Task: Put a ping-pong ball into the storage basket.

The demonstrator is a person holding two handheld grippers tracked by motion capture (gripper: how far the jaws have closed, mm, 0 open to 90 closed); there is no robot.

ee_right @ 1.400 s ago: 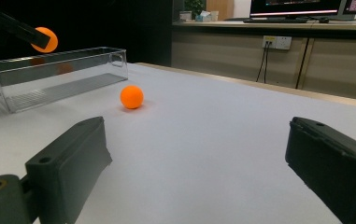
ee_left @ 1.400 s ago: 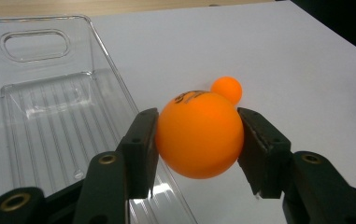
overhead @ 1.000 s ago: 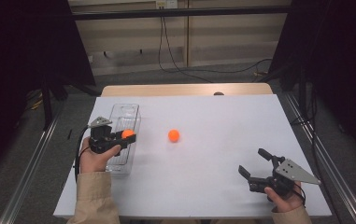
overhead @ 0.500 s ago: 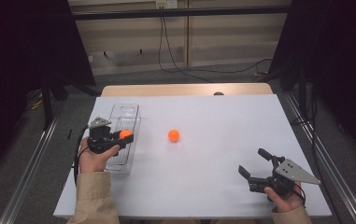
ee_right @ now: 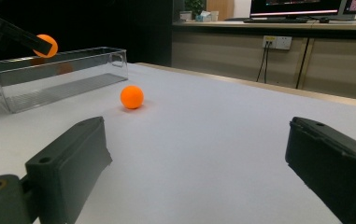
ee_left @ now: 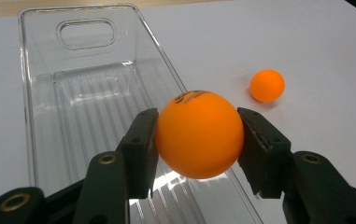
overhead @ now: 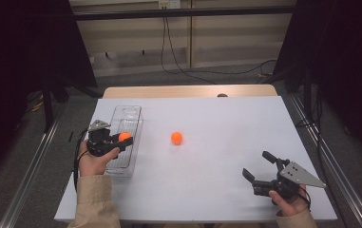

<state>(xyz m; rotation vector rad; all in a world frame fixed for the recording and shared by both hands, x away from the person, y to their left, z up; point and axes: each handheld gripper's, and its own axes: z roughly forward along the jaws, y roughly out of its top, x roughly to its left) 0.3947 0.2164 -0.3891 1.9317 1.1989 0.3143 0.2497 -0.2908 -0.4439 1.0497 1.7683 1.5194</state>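
Held ball [overhead: 124,136] over the tray [overhead: 130,113], seemingly above its rim; second ball [overhead: 176,137] right of it

An orange ball [ee_left: 199,135] bearing dark printed lettering sat between the black jaws of the left gripper [ee_left: 199,149], a second plain orange ball [overhead: 176,138] lay on the white table [overhead: 226,190], the ribbed box [ee_left: 87,93] was clear, and the right gripper [overhead: 259,168] was black with a grey plate.

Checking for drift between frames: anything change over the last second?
Nothing visibly changed. The left tool stays shut on the orange ball above the clear tray; the second ball lies on the table, and the right tool rests open.
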